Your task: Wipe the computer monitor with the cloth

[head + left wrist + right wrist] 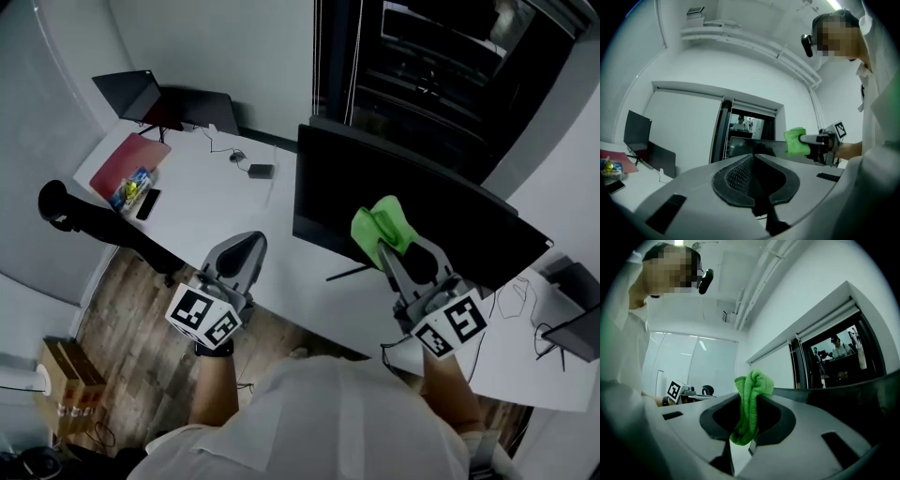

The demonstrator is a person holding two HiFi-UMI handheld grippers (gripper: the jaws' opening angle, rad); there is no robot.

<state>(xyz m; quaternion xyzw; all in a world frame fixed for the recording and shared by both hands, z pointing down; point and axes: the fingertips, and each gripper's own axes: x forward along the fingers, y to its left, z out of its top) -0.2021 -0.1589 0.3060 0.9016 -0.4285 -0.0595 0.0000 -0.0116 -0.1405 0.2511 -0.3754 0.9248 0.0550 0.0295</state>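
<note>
Right gripper clamped on green cloth, held at monitor, centre frame | left gripper closed, empty, lower left | advice: cloth to be pressed flat and swept evenly across the screen.

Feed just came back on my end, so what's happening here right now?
A person holds a gripper in each hand. The right gripper is shut on a green cloth, held up in front of the computer monitor; whether it touches the screen is unclear. The left gripper is shut and empty, at the white desk's near edge.
</note>
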